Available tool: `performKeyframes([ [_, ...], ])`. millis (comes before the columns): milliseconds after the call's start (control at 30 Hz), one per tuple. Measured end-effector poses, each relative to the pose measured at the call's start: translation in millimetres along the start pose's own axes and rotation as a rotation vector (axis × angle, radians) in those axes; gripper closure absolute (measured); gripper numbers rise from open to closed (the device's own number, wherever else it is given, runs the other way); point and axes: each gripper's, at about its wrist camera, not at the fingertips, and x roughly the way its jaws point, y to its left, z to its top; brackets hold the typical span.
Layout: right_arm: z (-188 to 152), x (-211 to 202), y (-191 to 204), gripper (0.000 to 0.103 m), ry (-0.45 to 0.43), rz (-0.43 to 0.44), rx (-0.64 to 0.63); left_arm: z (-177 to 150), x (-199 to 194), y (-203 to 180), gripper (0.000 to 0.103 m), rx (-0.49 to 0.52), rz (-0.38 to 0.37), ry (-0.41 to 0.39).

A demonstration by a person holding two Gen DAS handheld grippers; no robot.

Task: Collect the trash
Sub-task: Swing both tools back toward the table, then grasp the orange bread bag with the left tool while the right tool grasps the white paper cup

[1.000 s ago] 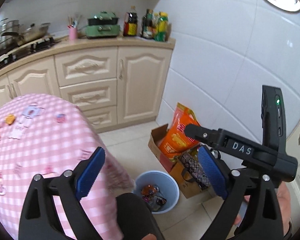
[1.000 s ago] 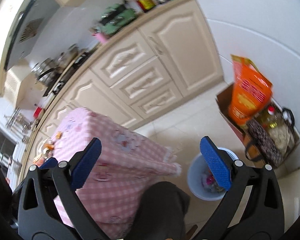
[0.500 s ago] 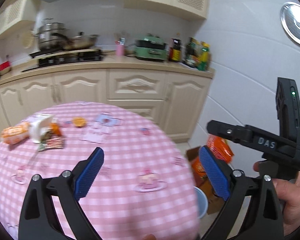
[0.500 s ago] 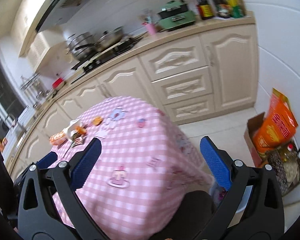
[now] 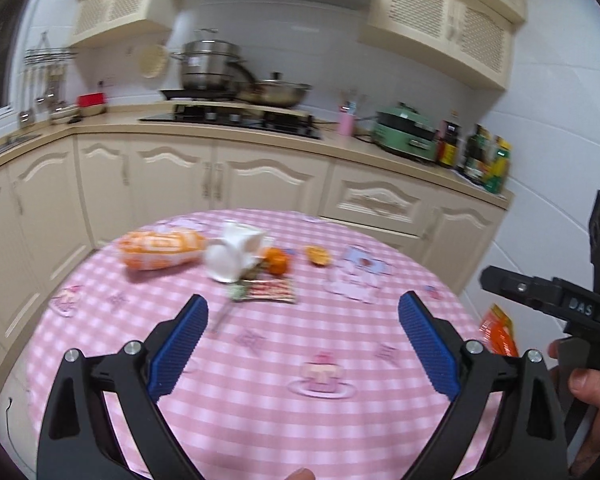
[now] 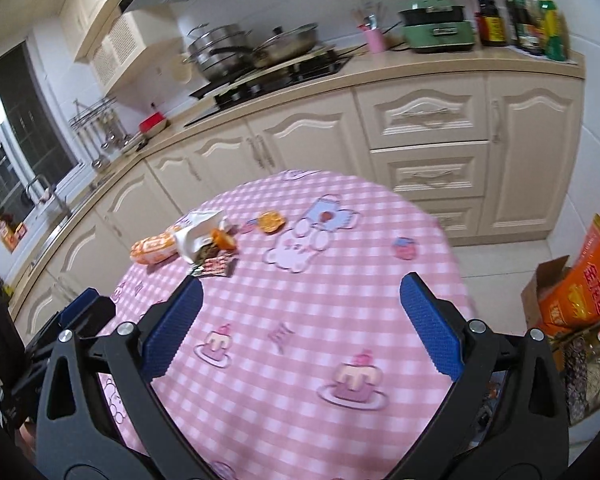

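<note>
Trash lies on the far side of the pink checked round table (image 5: 284, 344): an orange snack bag (image 5: 160, 250), crumpled white paper (image 5: 236, 250), an orange peel piece (image 5: 277, 261), another peel (image 5: 317, 255) and a red-brown wrapper (image 5: 270, 292). The right wrist view shows the same bag (image 6: 154, 249), paper (image 6: 198, 234), peel (image 6: 270, 222) and wrapper (image 6: 214, 266). My left gripper (image 5: 302, 336) is open and empty above the table's near side. My right gripper (image 6: 300, 320) is open and empty, also short of the trash.
Cream kitchen cabinets (image 6: 420, 152) and a counter with stove, pots and bottles run behind the table. A cardboard box with an orange bag (image 6: 580, 288) stands on the floor at the right. The other gripper shows at the right edge of the left wrist view (image 5: 572, 312).
Both grippers swung up and left from the floor bin to face the table. The trash pile has come toward the middle of both views. Both stay open.
</note>
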Motion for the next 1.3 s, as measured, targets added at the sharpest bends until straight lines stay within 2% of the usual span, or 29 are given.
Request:
performKeyframes([
  [167, 4.5, 40.6, 33.3, 0.006, 0.055, 0.031, -0.031, 7.5, 11.8, 54.4, 0.009, -0.024, 0.132, -0.017],
  [400, 13.8, 107.1, 88.9, 0.006, 0.138, 0.094, -0.084, 24.2, 60.7, 121.1, 0.009, 0.070, 0.314, 0.035],
  [600, 21.3, 141.7, 113.8, 0.006, 0.169, 0.117, -0.092, 40.4, 115.9, 141.1, 0.009, 0.237, 0.341, 0.111],
  [733, 27.6, 160.1, 126.0, 0.006, 0.186, 0.115, -0.097, 45.4, 147.8, 137.6, 0.009, 0.337, 0.318, 0.152],
  [900, 38.0, 189.3, 150.3, 0.006, 0.209, 0.108, -0.118, 46.5, 175.3, 133.6, 0.009, 0.356, 0.247, 0.230],
  [933, 39.1, 196.7, 154.7, 0.006, 0.213, 0.111, -0.117, 47.4, 176.3, 134.5, 0.017, 0.340, 0.236, 0.236],
  [967, 40.4, 203.6, 158.1, 0.007, 0.216, 0.105, -0.118, 48.6, 177.3, 137.4, 0.043, 0.304, 0.197, 0.251],
  [1000, 41.4, 212.0, 160.8, 0.007, 0.221, 0.091, -0.116, 48.2, 178.7, 142.0, 0.047, 0.255, 0.163, 0.271],
  [1033, 42.4, 220.3, 162.2, 0.012, 0.229, 0.080, -0.106, 47.9, 178.6, 145.1, 0.048, 0.219, 0.153, 0.272],
  [1100, 42.2, 237.2, 164.4, 0.029, 0.263, 0.052, -0.106, 47.1, 175.7, 148.8, 0.052, 0.179, 0.142, 0.266],
  [1133, 40.9, 244.8, 166.5, 0.042, 0.282, 0.031, -0.120, 46.4, 173.7, 150.8, 0.054, 0.155, 0.132, 0.265],
  [1200, 35.7, 251.8, 169.5, 0.043, 0.289, 0.025, -0.156, 44.2, 167.2, 156.5, 0.056, 0.100, 0.115, 0.255],
  [1300, 31.2, 243.9, 173.0, 0.051, 0.271, 0.047, -0.189, 41.1, 157.2, 162.1, 0.057, 0.044, 0.104, 0.237],
])
